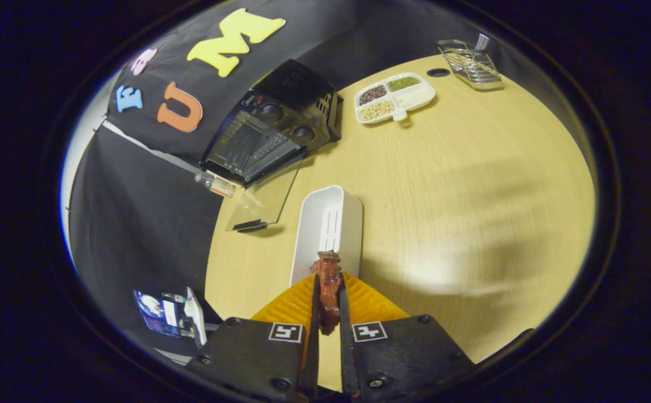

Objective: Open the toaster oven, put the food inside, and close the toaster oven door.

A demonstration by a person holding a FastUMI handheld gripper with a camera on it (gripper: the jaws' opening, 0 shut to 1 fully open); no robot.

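The claw (329, 299) grips a brown piece of food (328, 280) above a white tray (311, 235); the toaster oven (272, 129), far left on the table (471, 184), stands open.

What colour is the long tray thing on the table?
White. The long plastic tray on the wooden table lies just beyond the gripper, which grips reddish-brown food; gripper view.

Dim booth, soft shadows, fisheye-bent edges

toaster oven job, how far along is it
Done: the toaster oven has its glass door down, open. In hand: the gripper is shut on the food, above the white tray. Left: carry the food into the oven and close the door.
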